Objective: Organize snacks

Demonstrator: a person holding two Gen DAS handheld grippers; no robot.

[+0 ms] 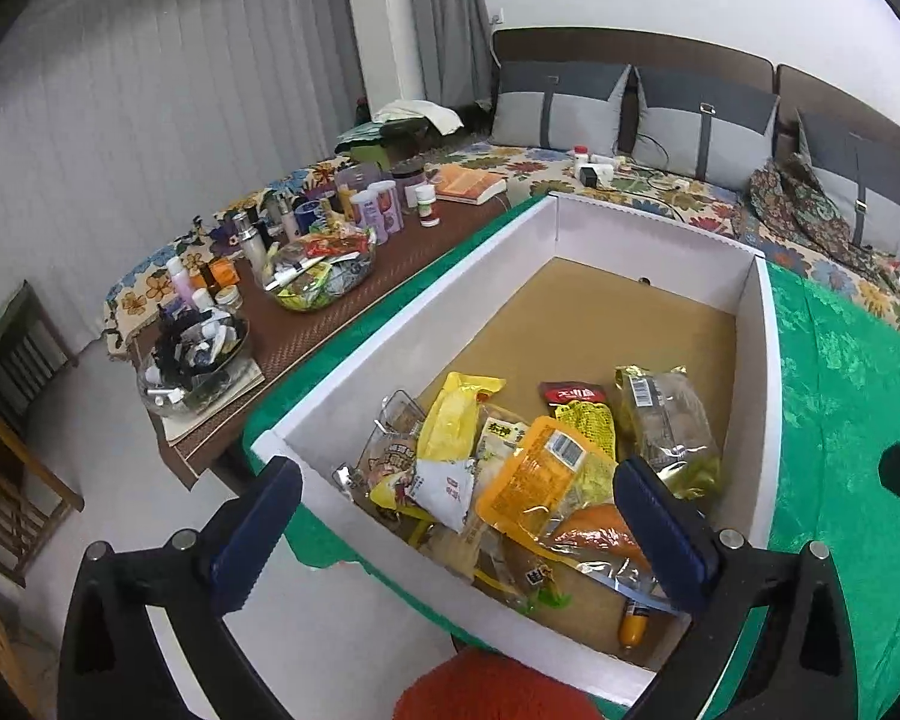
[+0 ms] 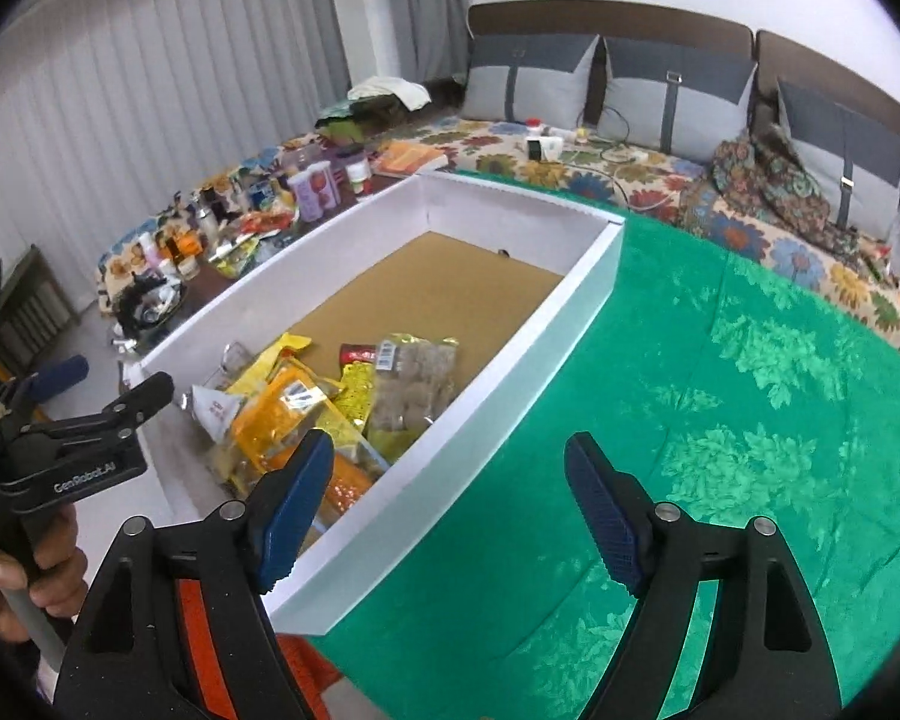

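Snack packs (image 1: 528, 468) are seen heaped in the near end of the box (image 1: 354, 360), overlapping; the far end of the box shows bare brown floor. The box sits on a green cloth (image 2: 720, 420). Left gripper (image 1: 450, 516) is held over the near end of the box, jaws spread wide, nothing pinched. Right gripper (image 2: 450, 504) is held at the box's near right wall, half over the cloth, jaws spread too, empty. Packs are judged light, soft and crinkly, with slick film that could slide in the pads; contents are likely crushable, so a gentle squeeze is advised. The orange pack (image 1: 534, 480) lies on top of the pile and is best taken by its flat sealed edge, not the puffed middle. The gold pack (image 1: 666, 420) by the box's right wall looks bulkier; its top seam is the better hold. A small orange bottle (image 1: 633, 624) in the box's near corner is stiff and round and may roll. Whether sorting is early or nearly over cannot be told.
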